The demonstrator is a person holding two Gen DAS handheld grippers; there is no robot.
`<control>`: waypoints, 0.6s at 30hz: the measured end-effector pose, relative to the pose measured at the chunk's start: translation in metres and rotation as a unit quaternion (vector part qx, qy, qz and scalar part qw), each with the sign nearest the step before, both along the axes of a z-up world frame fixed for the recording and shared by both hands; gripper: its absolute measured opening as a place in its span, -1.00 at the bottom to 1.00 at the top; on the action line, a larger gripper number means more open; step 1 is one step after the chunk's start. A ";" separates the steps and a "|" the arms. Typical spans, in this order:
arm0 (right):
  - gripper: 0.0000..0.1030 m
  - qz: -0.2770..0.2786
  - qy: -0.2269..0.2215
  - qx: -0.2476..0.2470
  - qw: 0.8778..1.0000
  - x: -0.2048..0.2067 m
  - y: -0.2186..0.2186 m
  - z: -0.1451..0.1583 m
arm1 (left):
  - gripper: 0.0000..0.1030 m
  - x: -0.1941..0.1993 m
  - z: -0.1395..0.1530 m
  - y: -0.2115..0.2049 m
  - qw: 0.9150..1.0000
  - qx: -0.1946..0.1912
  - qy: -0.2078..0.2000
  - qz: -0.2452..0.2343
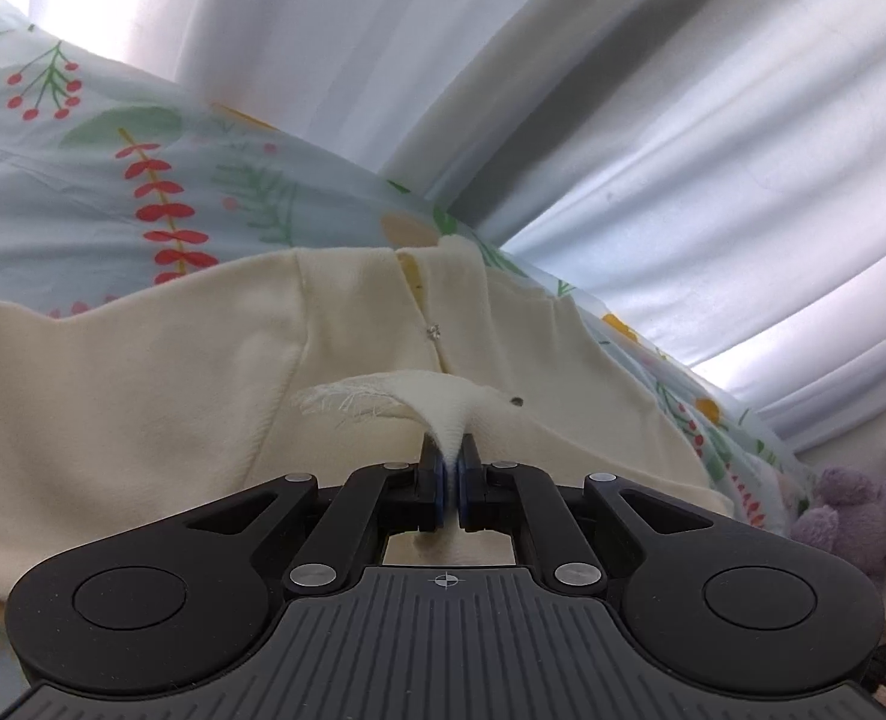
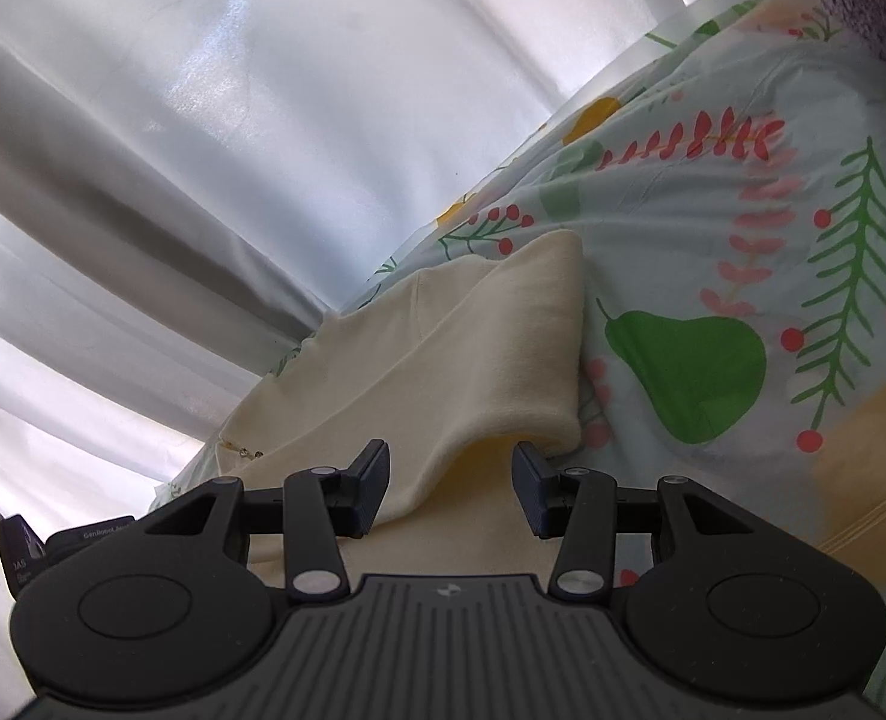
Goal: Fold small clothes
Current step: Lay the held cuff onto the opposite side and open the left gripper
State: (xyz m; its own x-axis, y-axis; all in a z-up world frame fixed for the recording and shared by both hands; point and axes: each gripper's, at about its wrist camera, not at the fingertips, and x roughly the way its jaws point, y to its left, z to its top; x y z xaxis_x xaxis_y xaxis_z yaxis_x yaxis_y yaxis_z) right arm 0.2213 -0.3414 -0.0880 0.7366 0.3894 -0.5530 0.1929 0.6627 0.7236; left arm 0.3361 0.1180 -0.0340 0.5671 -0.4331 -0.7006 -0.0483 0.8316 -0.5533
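The cream garment (image 1: 143, 396) lies on my floral bedsheet (image 1: 83, 168). My left tool (image 1: 450, 468) clamps a frayed tab; hard pulling may tear it. My right tool (image 2: 452, 489) stands apart, astride the sleeve fold, and may miss.

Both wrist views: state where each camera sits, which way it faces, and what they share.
Left wrist: on the left gripper, looking forward and down at the cream garment; its fingers pinch a fold.
Right wrist: on the right gripper, facing a folded sleeve; fingers apart.
Shared: garment, floral bedsheet, white curtain.
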 end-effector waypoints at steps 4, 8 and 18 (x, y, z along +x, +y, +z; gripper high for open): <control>-0.13 -0.031 0.010 0.054 0.998 0.008 -0.004 -0.013 | -0.89 0.000 0.007 0.003 0.999 -0.044 0.003 -0.002; -0.15 -0.058 0.017 0.036 0.998 0.010 -0.002 -0.013 | -0.89 0.003 0.014 0.007 1.000 -0.010 -0.013 0.003; -0.77 -0.034 0.036 -0.146 0.988 0.019 0.024 -0.006 | -0.88 0.005 0.006 -0.009 0.987 0.158 -0.038 -0.012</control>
